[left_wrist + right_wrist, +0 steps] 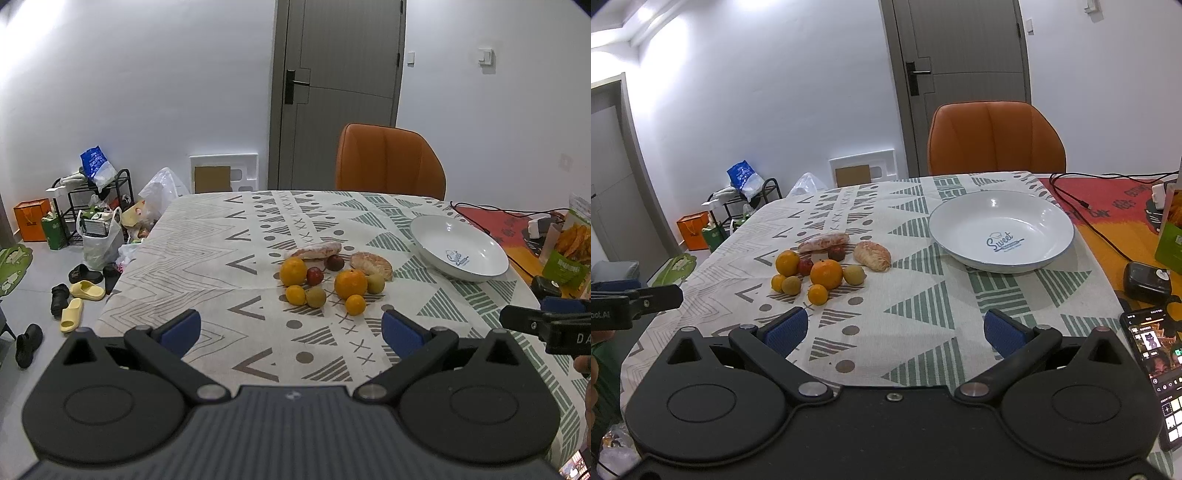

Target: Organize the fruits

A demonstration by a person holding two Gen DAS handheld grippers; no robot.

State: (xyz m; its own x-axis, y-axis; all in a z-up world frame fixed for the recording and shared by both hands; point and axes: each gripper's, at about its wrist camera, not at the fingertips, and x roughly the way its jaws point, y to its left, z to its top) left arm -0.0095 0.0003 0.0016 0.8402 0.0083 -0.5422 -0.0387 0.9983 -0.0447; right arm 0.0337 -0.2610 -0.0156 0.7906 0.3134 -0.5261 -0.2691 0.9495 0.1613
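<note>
The white plate (1049,254), printed "Sweet" in blue at its middle, sits on the patterned cloth of the tabletop (923,306) and holds nothing. The fruit pile (816,275) lies on the cloth to the plate's left, apart from it. In that pile are 2 large oranges (826,273), 2 small oranges (817,294), 2 pale green-brown round fruits (854,275) and 2 dark red fruits (805,267), packed close with most of them touching a neighbour. Behind them lie 2 bread pieces (872,255), 1 long and reddish, 1 rounder and tan; the tan one is nearest the plate.

The left gripper (291,325) hangs above the near part of the cloth with its jaws spread wide and nothing between the blue pads; the pile is straight ahead of it. The right gripper (895,328) is likewise released, jaws wide and empty, with the plate ahead to its right and the fruit ahead to its left.

A phone (1152,373) with a lit screen lies at the tabletop's right edge, near a small black case (1145,282). An orange chair (995,138) stands at the far side.
</note>
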